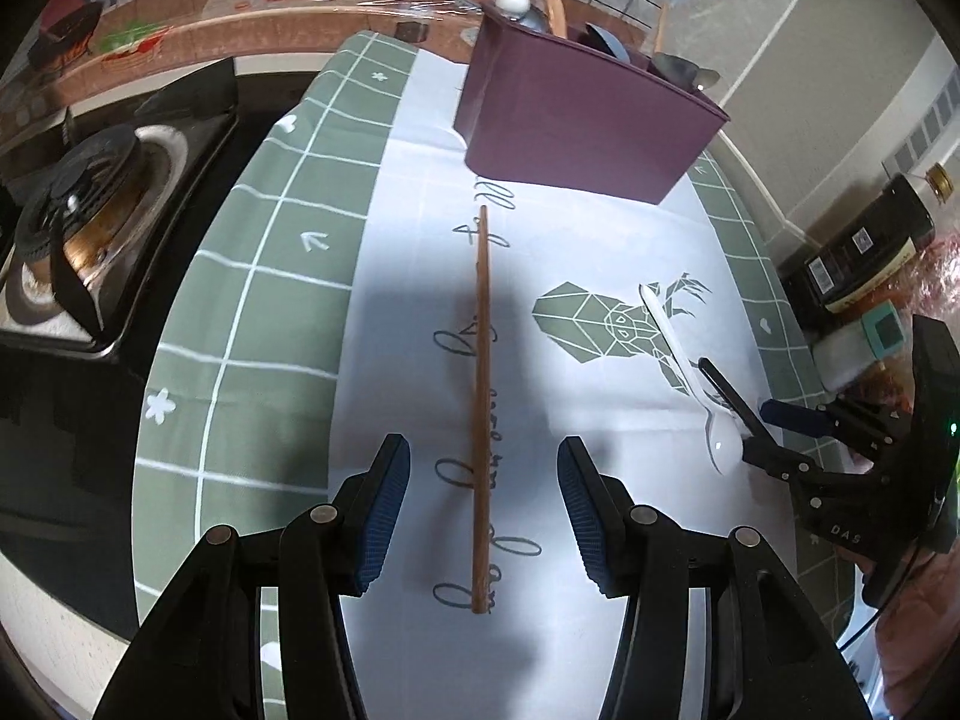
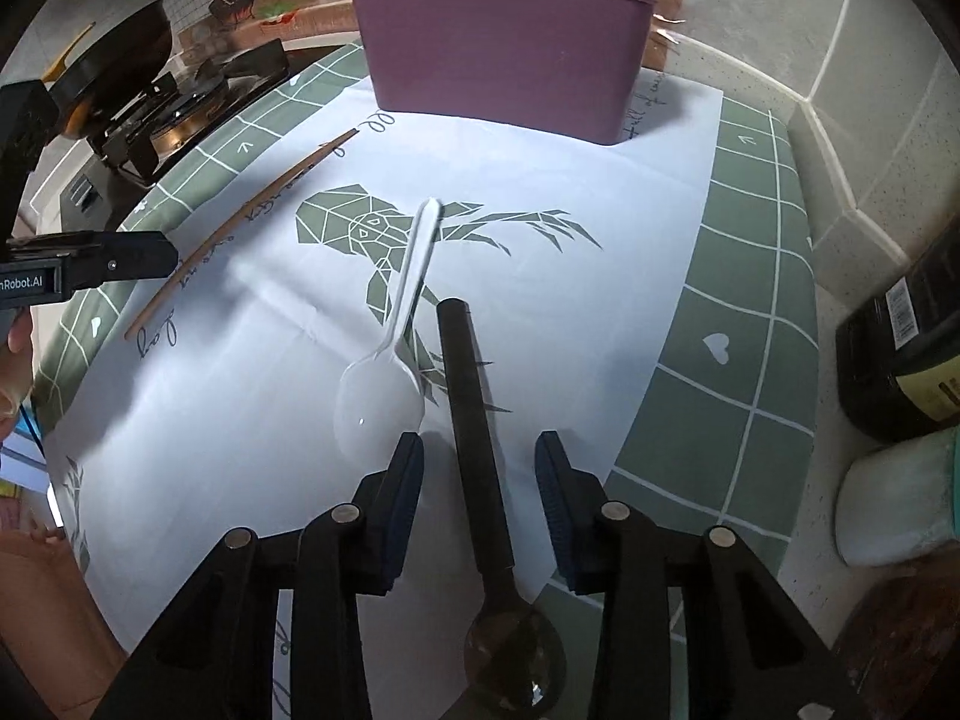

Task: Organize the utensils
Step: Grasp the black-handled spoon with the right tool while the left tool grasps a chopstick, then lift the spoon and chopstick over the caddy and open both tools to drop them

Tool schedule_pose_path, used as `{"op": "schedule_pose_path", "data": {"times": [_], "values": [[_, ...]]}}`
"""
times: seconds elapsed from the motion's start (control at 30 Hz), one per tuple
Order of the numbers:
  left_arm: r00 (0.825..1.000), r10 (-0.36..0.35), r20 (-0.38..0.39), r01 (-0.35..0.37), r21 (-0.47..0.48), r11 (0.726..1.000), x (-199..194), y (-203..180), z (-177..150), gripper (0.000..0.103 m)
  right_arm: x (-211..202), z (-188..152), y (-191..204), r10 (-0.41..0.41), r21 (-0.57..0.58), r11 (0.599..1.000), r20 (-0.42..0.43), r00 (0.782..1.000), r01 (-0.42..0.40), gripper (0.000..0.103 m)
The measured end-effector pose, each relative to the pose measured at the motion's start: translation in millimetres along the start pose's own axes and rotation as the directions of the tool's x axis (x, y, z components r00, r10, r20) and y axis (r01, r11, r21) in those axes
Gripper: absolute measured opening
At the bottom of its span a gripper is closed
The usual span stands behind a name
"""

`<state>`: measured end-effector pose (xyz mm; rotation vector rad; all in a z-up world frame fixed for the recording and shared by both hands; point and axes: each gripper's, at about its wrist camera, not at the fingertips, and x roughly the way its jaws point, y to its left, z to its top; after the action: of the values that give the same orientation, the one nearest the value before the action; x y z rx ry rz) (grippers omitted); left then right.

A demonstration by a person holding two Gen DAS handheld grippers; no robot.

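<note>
A brown wooden chopstick [image 1: 482, 408] lies on the white cloth, between the fingers of my open left gripper [image 1: 483, 510]; it also shows in the right wrist view [image 2: 240, 228]. A black-handled spoon [image 2: 477, 456] lies between the fingers of my open right gripper [image 2: 479, 474], bowl toward the camera. A white plastic spoon [image 2: 393, 348] lies just left of it and also shows in the left wrist view [image 1: 690, 378]. A maroon utensil holder [image 2: 504, 54] stands at the far end of the cloth with several utensils in it; it also shows in the left wrist view [image 1: 576, 120].
A gas stove [image 1: 90, 228] sits left of the green checked mat [image 1: 252, 276]. A dark bottle [image 2: 906, 354] and a white container [image 2: 894, 504] stand at the right edge by the tiled wall. The right gripper's body [image 1: 852, 468] shows at the right in the left wrist view.
</note>
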<state>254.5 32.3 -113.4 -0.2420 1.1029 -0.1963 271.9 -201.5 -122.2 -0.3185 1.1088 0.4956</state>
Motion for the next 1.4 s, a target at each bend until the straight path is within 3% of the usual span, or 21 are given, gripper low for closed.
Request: {"op": "schedule_pose_path", "data": {"times": [0.13,0.17,0.2,0.23,0.3,0.37,0.6,0.9,0.93,1.0,1.03,1.17,1.3,1.4], "values": [[1.000,0.020,-0.009,-0.020,0.023,1.000,2,-4,11,0.052,-1,-1,2,-0.012,0.011,1.000,0.001,1.000,0.012,0.036],[0.999,0.033,-0.013,-0.033,0.028,0.999,3,-4,15,0.052,-2,-2,2,-0.017,0.010,1.000,0.003,1.000,0.017,0.029],[0.999,0.036,-0.015,-0.036,0.032,0.999,4,-4,18,0.052,-3,-2,4,-0.038,0.006,0.999,0.007,0.999,0.038,0.013],[0.999,0.038,-0.019,-0.037,0.035,0.999,5,-5,21,0.052,-4,-3,7,-0.059,-0.005,0.998,0.009,0.998,0.059,0.011],[0.998,0.045,-0.034,-0.044,0.047,0.998,8,-7,28,0.052,-7,-4,14,-0.090,-0.029,0.996,0.015,0.996,0.090,0.011],[0.996,0.075,-0.046,-0.072,0.074,0.995,13,-11,35,0.050,-15,-4,21,-0.069,-0.035,0.997,0.039,0.997,0.070,0.011],[0.982,0.148,-0.117,-0.132,0.136,0.982,39,-24,50,0.031,-48,4,26,-0.021,0.016,1.000,0.138,0.990,0.019,0.011],[0.975,0.176,-0.138,-0.161,0.115,0.980,52,-24,56,0.028,-54,4,5,0.013,0.129,0.991,0.162,0.987,-0.034,0.011],[0.975,0.180,-0.130,-0.166,0.116,0.979,53,-24,57,0.027,-52,3,4,0.016,0.143,0.989,0.159,0.987,-0.039,0.011],[0.974,0.201,-0.107,-0.187,0.130,0.974,56,-26,59,0.010,-49,3,1,0.023,0.168,0.985,0.158,0.987,-0.050,0.011],[0.973,0.210,-0.095,-0.195,0.144,0.970,57,-29,60,0.007,-48,4,0,0.020,0.177,0.983,0.160,0.987,-0.049,0.011],[0.976,0.213,-0.036,-0.203,0.179,0.963,56,-38,57,0.006,-51,4,-3,0.000,0.208,0.977,0.178,0.984,-0.037,0.011],[0.991,0.119,0.059,-0.126,0.136,0.983,22,-44,48,0.006,-60,3,-9,0.011,0.247,0.967,0.207,0.978,-0.063,0.011],[0.982,0.080,0.172,-0.101,0.119,0.988,-11,-47,39,0.006,-67,2,-17,0.015,0.279,0.957,0.236,0.972,-0.083,0.011]]}}
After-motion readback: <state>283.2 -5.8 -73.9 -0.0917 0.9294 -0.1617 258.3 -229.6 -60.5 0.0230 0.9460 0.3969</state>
